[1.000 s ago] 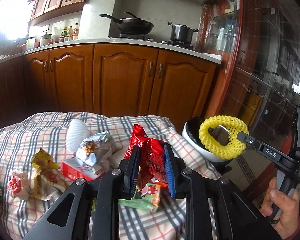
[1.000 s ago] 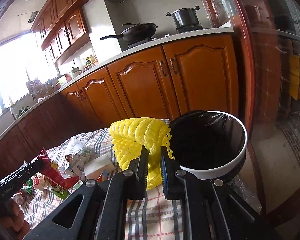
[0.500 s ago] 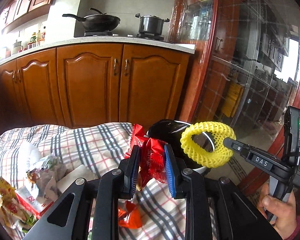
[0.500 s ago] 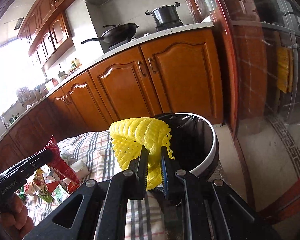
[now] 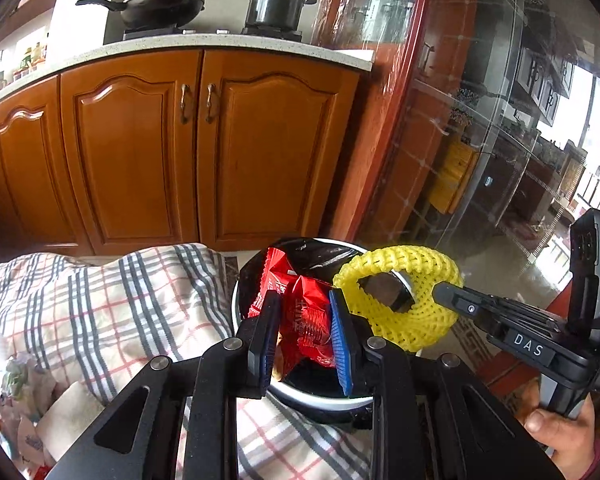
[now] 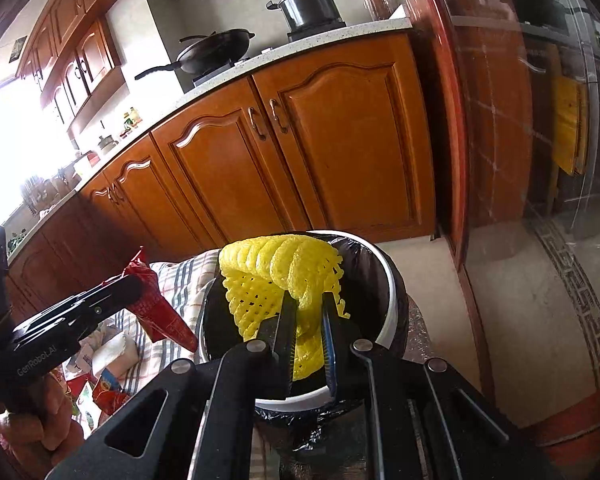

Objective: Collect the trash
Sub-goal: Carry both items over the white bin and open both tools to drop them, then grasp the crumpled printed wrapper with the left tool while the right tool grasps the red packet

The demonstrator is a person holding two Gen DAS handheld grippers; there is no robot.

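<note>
Hovering above bin [image 5: 300, 396] at surface's right edge: left tongs [image 5: 306, 330] clamping wrapper [image 5: 306, 316], right tongs [image 6: 306, 334] clamping net [image 6: 276, 276].

Daylight from blown-out window [image 6: 16, 148], fisheye-bent dark corners, sharp focus

Red snack wrapper [image 5: 306, 316]: crinkled, held upright above white bin [image 5: 300, 398] (black liner inside). Yellow foam net sleeve [image 6: 284, 280]: ring-shaped, pinched at one edge, over the bin's opening.
</note>
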